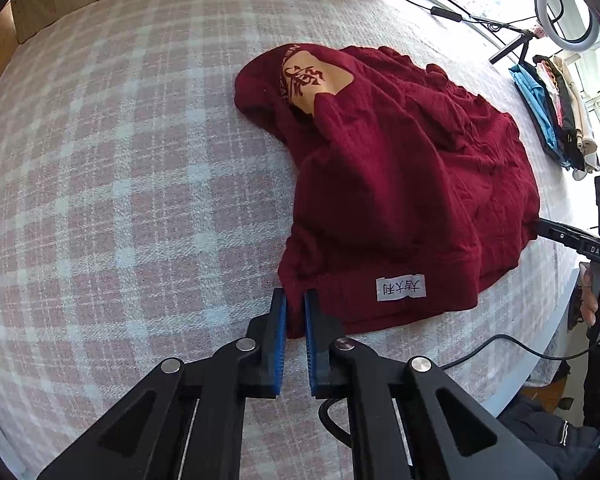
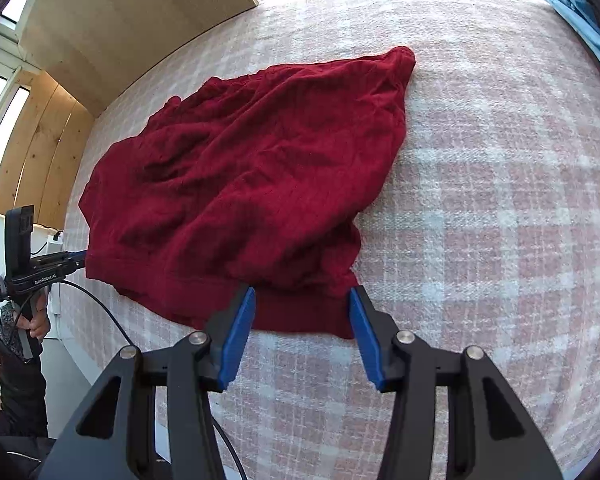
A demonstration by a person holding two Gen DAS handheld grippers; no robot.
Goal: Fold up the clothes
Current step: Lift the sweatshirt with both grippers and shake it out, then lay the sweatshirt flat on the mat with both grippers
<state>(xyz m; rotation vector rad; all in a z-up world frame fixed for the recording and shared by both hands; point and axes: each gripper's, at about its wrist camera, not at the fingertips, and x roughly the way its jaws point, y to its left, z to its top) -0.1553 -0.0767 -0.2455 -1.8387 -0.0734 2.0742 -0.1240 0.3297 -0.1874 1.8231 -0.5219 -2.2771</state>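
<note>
Blue pads of the left hand-held gripper (image 1: 295, 300) are sitting nearly together, pinching the near hem corner of the red top (image 1: 400, 184), just beside its white label (image 1: 401, 289). Across the hem, the right hand-held gripper (image 2: 302, 300) is hanging with its jaws wide apart, the pads straddling the other hem corner without closing on it. That top is lying crumpled on the checked counter (image 1: 120, 160), its printed patch (image 1: 312, 80) showing at the far end, the cloth bunched and creased rather than spread flat. A stack of other clothes (image 1: 556, 108) is waiting well apart at the far edge, near a ring light (image 1: 568, 4), and a wooden board (image 2: 120, 12) is standing at the back. Judging by this, the task is only beginning: the step in hand is taking hold of both hem corners so the garment can be lifted and laid out flat. The next move is asking the right jaws to close on their corner, catching every layer of the hem; then both grips should be pulling outward and toward the person together, evenly, so the wrinkles are drawn out. A one-layer pinch on either side would likely be letting the cloth twist or slip.
</note>
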